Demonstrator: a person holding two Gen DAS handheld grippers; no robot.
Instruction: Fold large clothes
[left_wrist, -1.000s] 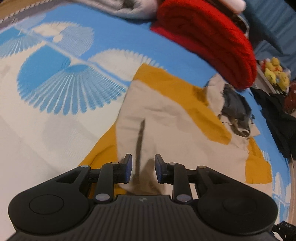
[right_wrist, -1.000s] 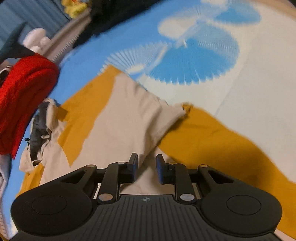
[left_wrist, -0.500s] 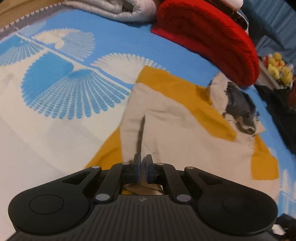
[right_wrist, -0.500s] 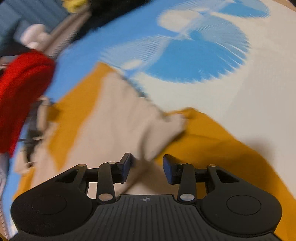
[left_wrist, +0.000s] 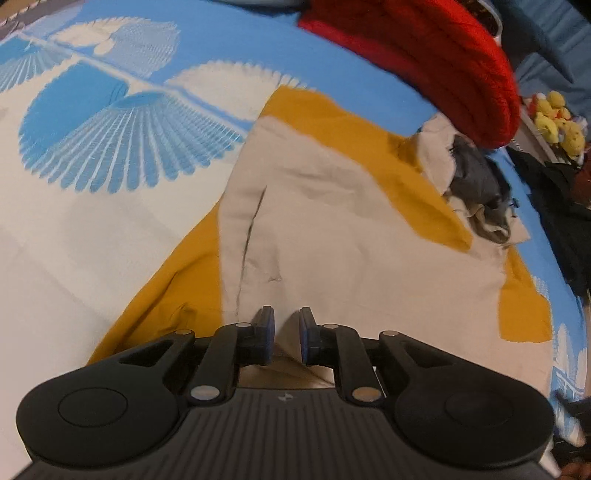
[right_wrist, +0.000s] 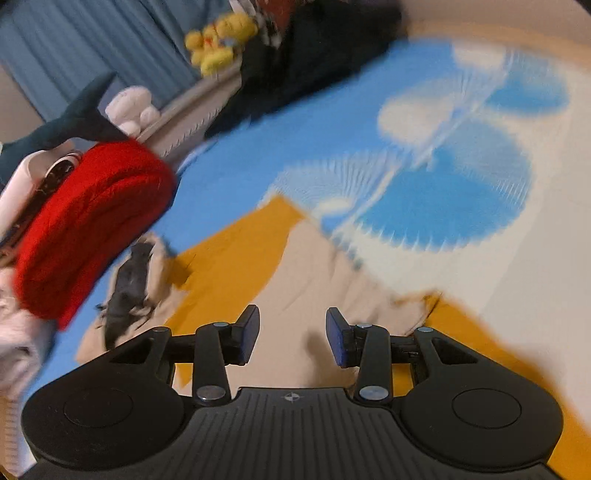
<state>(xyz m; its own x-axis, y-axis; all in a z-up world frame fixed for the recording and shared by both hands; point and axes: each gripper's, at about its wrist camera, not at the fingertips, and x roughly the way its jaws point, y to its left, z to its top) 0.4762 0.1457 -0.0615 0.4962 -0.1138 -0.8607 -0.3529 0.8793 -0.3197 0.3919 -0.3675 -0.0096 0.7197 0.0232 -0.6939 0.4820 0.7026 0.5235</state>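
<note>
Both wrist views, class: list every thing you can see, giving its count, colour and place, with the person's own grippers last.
Garment: one, beige and mustard, spread flat on the bedspread, grey lining at its collar.
Bedspread: one, blue and white fan pattern, under everything.
Red knit: one, red, folded, beyond the garment's collar.
Plush toys: a cluster, yellow, at the bed's far edge.
Dark clothing: a pile, black, beside the toys.
Curtain: one, blue, background.
Left gripper: black, blue pads, slightly open over the beige cloth.
Right gripper: black, blue pads, wide open.
</note>
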